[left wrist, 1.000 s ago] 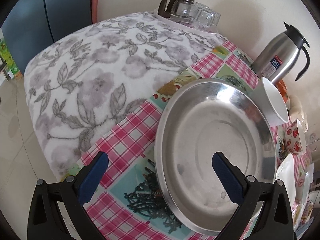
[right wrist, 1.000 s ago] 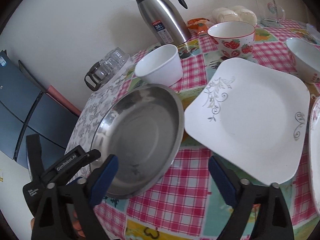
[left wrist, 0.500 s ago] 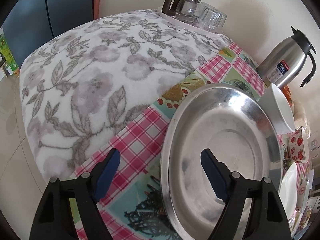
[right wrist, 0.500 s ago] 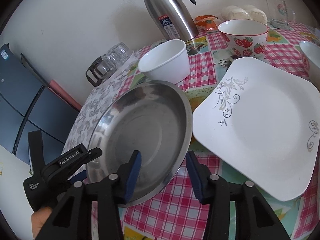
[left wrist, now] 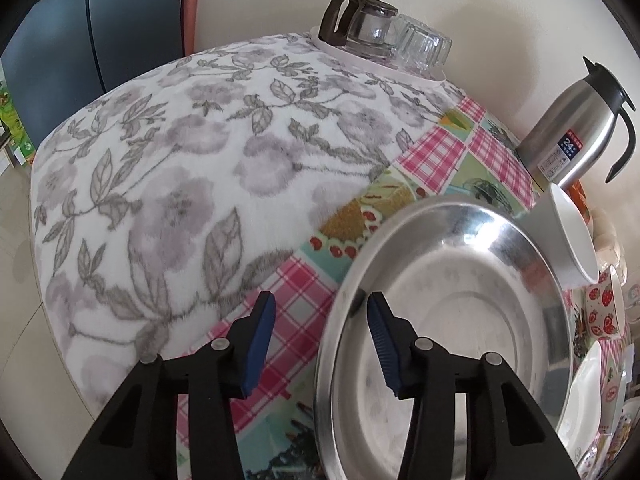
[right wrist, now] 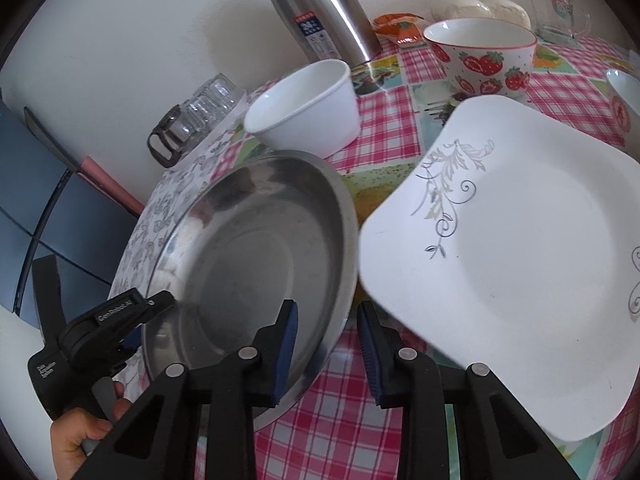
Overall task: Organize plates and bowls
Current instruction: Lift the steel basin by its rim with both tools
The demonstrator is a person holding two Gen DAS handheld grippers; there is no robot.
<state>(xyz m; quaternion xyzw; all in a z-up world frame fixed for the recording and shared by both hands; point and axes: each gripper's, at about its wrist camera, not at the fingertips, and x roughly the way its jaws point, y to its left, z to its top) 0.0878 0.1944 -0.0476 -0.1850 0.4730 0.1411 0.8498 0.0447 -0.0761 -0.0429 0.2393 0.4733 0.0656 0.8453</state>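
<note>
While closing, left claw [left wrist: 320, 312] straddles near-left rim of steel plate [left wrist: 460, 320], pads partly apart, not yet pressing. Right claw [right wrist: 326, 316] closing too, narrow gap, astride plate's near-right rim [right wrist: 336, 320]; contact unclear. Plate on checked desk [right wrist: 352, 420], left edge by floral cloth [left wrist: 160, 180], looks tipped up a bit. White bowl [right wrist: 304, 108] just behind plate, touching or nearly. Square white plate [right wrist: 520, 260] just right, edge close to right claw's outer pad. Thermos [right wrist: 320, 12], strawberry bowl [right wrist: 480, 56], upturned glasses [left wrist: 392, 36] farther back. Hand [right wrist: 80, 436] grips left claw handle. Round plate, no long axis.
</note>
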